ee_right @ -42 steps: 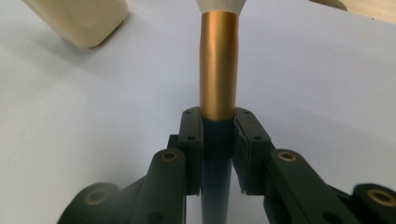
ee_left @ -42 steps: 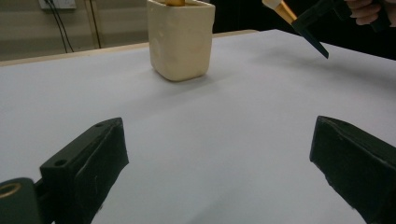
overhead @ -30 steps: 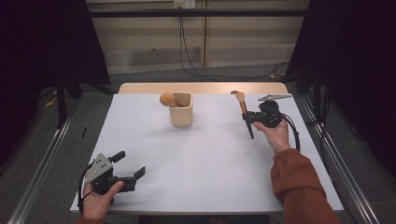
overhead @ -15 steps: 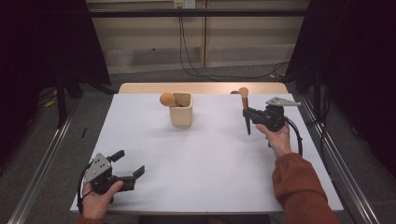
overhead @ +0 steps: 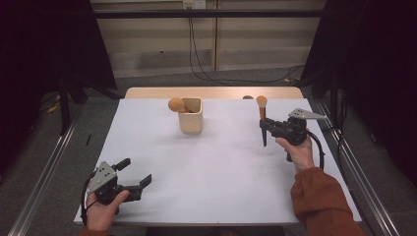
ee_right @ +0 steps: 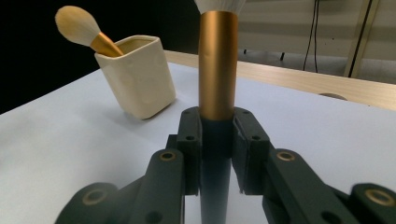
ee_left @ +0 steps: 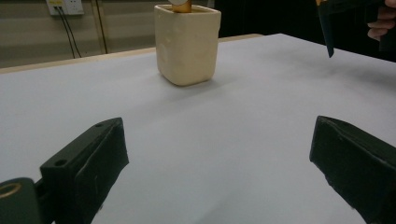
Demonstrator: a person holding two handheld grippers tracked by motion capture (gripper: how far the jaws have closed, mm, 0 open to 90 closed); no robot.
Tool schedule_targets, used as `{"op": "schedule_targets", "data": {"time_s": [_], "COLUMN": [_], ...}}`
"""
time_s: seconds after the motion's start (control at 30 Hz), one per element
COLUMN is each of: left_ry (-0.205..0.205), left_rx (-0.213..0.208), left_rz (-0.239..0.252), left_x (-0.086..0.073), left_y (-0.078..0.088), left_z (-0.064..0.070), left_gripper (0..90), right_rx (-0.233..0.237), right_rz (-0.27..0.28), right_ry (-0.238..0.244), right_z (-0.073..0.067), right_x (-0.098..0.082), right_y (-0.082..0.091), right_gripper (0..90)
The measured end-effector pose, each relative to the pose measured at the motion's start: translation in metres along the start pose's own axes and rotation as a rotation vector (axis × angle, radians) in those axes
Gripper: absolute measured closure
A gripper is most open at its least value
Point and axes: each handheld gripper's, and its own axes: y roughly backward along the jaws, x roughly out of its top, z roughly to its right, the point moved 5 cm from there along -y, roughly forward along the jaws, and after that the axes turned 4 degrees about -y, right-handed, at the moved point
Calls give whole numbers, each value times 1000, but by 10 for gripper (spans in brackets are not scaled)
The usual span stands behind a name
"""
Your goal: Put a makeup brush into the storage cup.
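Right gripper (overhead: 264, 129) fingers pinch makeup brush with dark handle, gold ferrule, pale bristles (ee_right: 217, 70) at dark handle, just below ferrule. Brush upright, bristles up, handle tip clear of white counter (overhead: 221, 167): probably so it can drop handle-first into cream square ceramic cup (overhead: 191, 115), which stands well left of fingers. Second pale-bristled brush (overhead: 176, 104) leans in cup. Left gripper (overhead: 133, 173) fingers spread, nothing between, low over near counter edge, out of way.

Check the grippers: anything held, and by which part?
Right tool grips a makeup brush by its dark handle, just below the gold ferrule. Left tool holds nothing.
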Motion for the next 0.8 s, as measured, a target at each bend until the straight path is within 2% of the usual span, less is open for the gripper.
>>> {"op": "schedule_targets", "data": {"time_s": [0.13, 0.27, 0.47, 0.63, 0.8], "left_ry": [-4, -3, -4, 1, -19], "left_rx": [-1, 1, -1, 4, -15], "left_rz": [0, 0, 6, 11, 15], "left_x": [0, 0, 1, 2, 3], "left_y": [0, 0, -1, 0, -1], "left_z": [1, 1, 1, 0, 4], "left_gripper": [40, 40, 40, 41, 40], "right_rx": [45, 83, 125, 165, 190], "right_rz": [11, -3, -7, 16, -15], "right_ry": [20, 41, 41, 47, 62], "right_z": [-14, -27, -42, -58, -71], "right_x": [-5, -11, -18, -17, -24], "right_y": [2, -1, 0, 2, -2], "right_gripper": [752, 751, 752, 752, 751]}}
